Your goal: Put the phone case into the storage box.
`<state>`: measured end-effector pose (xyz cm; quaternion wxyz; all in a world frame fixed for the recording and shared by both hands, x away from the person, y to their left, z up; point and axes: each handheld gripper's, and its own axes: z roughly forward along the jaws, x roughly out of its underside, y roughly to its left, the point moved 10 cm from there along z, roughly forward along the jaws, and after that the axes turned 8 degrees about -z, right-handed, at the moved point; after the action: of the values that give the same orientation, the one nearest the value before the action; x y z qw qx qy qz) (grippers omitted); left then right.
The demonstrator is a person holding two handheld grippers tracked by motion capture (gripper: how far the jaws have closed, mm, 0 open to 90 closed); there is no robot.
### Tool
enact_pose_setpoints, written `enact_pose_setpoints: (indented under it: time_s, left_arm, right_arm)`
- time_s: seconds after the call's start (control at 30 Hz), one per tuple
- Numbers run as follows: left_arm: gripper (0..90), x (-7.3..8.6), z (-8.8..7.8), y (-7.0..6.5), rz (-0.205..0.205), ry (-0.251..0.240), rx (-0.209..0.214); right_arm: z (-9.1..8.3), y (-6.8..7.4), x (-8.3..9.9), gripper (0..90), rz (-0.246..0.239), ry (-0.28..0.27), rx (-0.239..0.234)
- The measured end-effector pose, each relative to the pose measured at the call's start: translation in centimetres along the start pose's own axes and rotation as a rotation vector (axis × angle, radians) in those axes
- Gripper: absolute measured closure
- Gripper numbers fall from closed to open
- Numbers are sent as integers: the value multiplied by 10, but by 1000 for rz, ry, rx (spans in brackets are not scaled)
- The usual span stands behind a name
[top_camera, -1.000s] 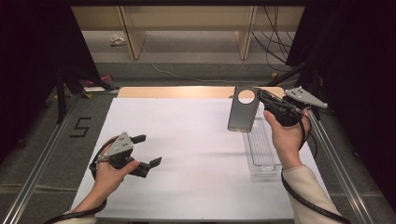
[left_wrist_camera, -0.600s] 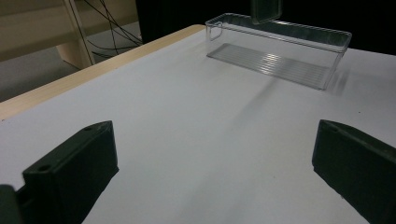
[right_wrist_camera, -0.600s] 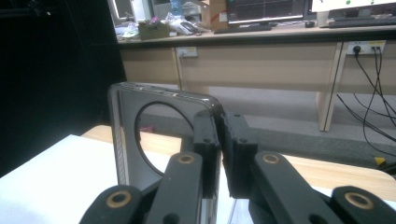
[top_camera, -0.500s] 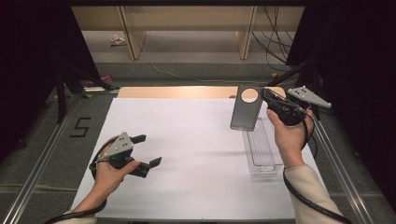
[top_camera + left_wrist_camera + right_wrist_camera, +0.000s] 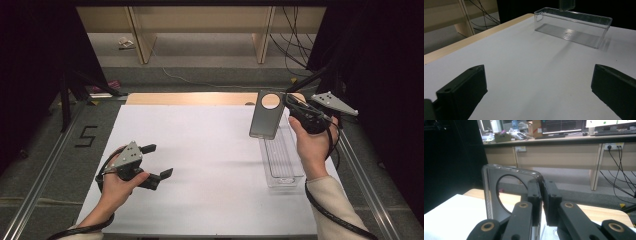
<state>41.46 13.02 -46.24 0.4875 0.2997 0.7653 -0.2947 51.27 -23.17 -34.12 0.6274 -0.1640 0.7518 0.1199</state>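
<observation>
Shifted a little farther toward the table's far right corner since a second ago: the right gripper (image 5: 289,102) and the grey phone case (image 5: 265,115) it carries. Unmoved over the same span: the left gripper (image 5: 156,161).

High view, taking the clear plastic bin (image 5: 281,161) as the landmark. Lies lengthwise on the white sheet (image 5: 200,165) at the table's right side. Held upright above the bin's far end, clear of the sheet: the phone case, a flat grey rectangle with a round hole near its top. Pinched at its upper right edge by the right gripper, jaws closed tight on it, with the right hand (image 5: 310,145) wrapped round the handle just right of the bin. Well to the left of the bin, near the sheet's near left part: the left gripper, held low in the left hand (image 5: 117,182), jaws spread wide, nothing between them.

Left gripper view. Two black jaws standing far apart at the bottom corners, bare white sheet (image 5: 531,75) between them. Beyond them, the clear plastic bin (image 5: 574,26) with a ribbed floor, and the lower end of the phone case (image 5: 567,4) hanging above its far rim.

Right gripper view. Jaws brought together on the edge of the phone case (image 5: 491,195), round hole showing just left of the pinch. Below the jaws, a glimpse of the clear plastic bin (image 5: 550,231).
</observation>
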Motion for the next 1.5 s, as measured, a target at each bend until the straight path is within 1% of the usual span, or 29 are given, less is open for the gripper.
enact_pose_setpoints:
  time_s: [0.83, 1.5]
  left_arm:
    - [0, 0, 0, 0, -1, 0, 1]
    - [0, 0, 0, 0, -3, -2, 1]
  right_arm:
    - [-2, -8, 0, 852, 1, 1, 18]
    - [-4, -15, -1, 851, 13, -3, 33]
